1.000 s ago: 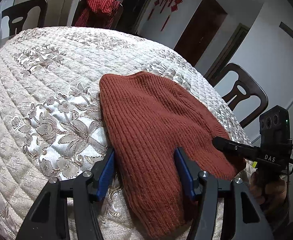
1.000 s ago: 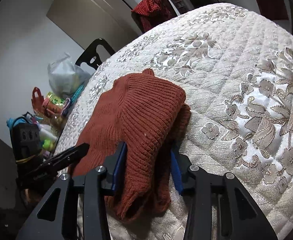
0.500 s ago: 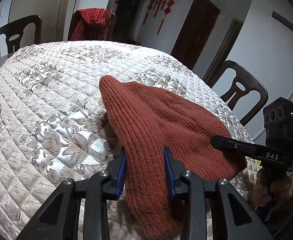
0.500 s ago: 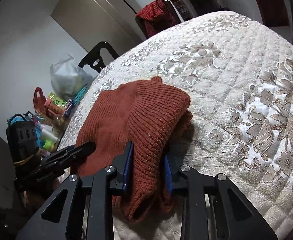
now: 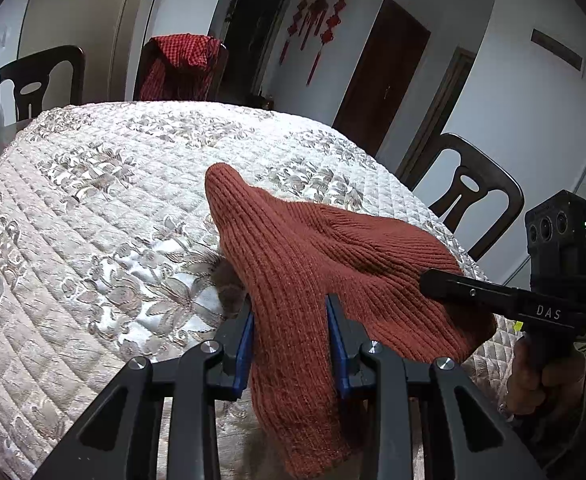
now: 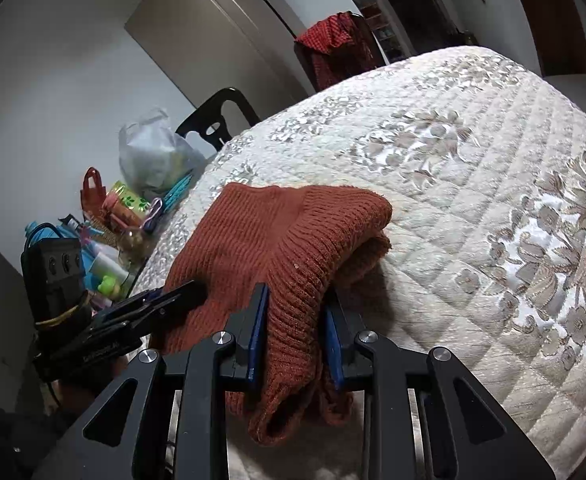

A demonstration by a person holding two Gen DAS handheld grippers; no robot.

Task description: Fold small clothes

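Rust-red knit garment [image 5: 333, 264] lies near the front edge of the tabletop [image 5: 93, 208], which is covered in a quilted floral cloth. Near hem droops over the edge toward the person.

Left gripper [image 5: 289, 344]: blue-padded fingers [image 5: 245, 344] closed on a bunched ridge of the knit at its near left part. Fabric rises from the grip in a tent-like fold toward a peak further back.

Right gripper [image 6: 293, 336]: fingers [image 6: 258, 332] likewise pinching a thick gather of the knit at the near right side; several layers look stacked between the pads, with a rolled edge sagging below them.

Each gripper shows in the other's view, just beside the garment's outer edge.

Handling, as judged: soft, stretchy, light but bulky. Ribbed knit gives good friction, so slipping from the pads seems unlikely; the risk is rather that it stretches and sags unevenly, or that only the top layer is caught and the lower ones trail. Best hold is on the near hem corners, through all layers, both sides lifted evenly so the fold line stays straight.

Background: dark chairs [image 5: 469, 196], a red checked cloth [image 5: 177, 64] over one, clutter [image 6: 125, 216] beyond the left edge.
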